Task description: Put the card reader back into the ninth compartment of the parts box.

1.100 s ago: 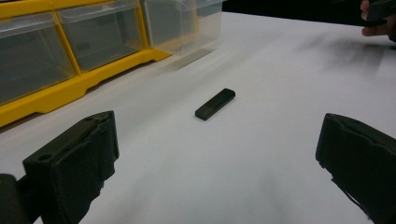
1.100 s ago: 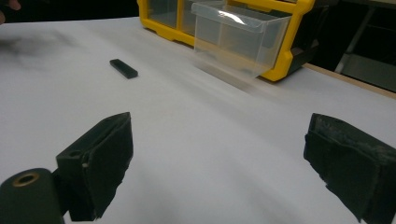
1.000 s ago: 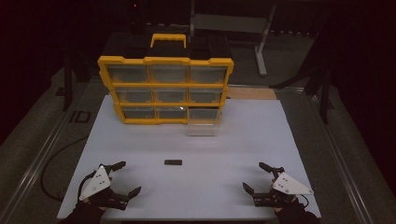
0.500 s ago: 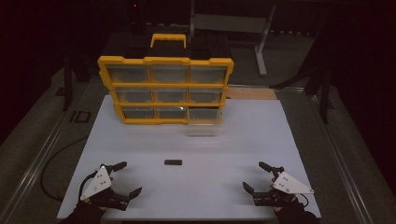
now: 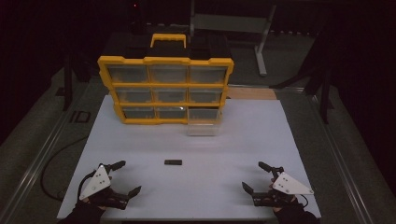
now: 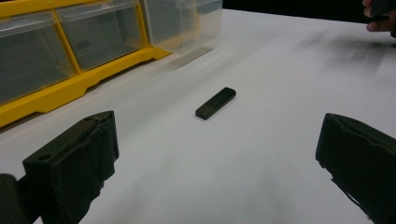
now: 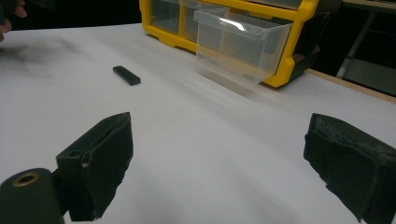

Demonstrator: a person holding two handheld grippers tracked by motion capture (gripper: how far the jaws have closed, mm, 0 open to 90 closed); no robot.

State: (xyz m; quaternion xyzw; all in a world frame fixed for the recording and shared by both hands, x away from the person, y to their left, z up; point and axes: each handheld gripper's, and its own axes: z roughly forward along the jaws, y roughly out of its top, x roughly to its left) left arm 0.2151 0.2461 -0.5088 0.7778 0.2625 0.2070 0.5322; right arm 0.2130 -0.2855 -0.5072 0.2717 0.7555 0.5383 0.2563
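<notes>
A small flat black stick (image 5: 173,162) lies on the white table (image 5: 233,140), roughly midway between my two grippers; it also appears in the left gripper view (image 6: 215,103) and the right gripper view (image 7: 126,75). A yellow organizer (image 5: 166,88) with clear drawers stands at the back. Its bottom-right clear drawer (image 5: 203,122) is pulled out (image 7: 240,44). My left gripper (image 5: 124,178) rests open near the front left edge. My right gripper (image 5: 255,175) rests open near the front right edge. Nothing sits between either pair of jaws.
A dark cable (image 5: 51,168) trails off the table's left side. Behind the organizer stands a grey metal frame (image 5: 233,23). A wooden strip (image 5: 252,92) borders the table's back right. Dark floor surrounds the table.
</notes>
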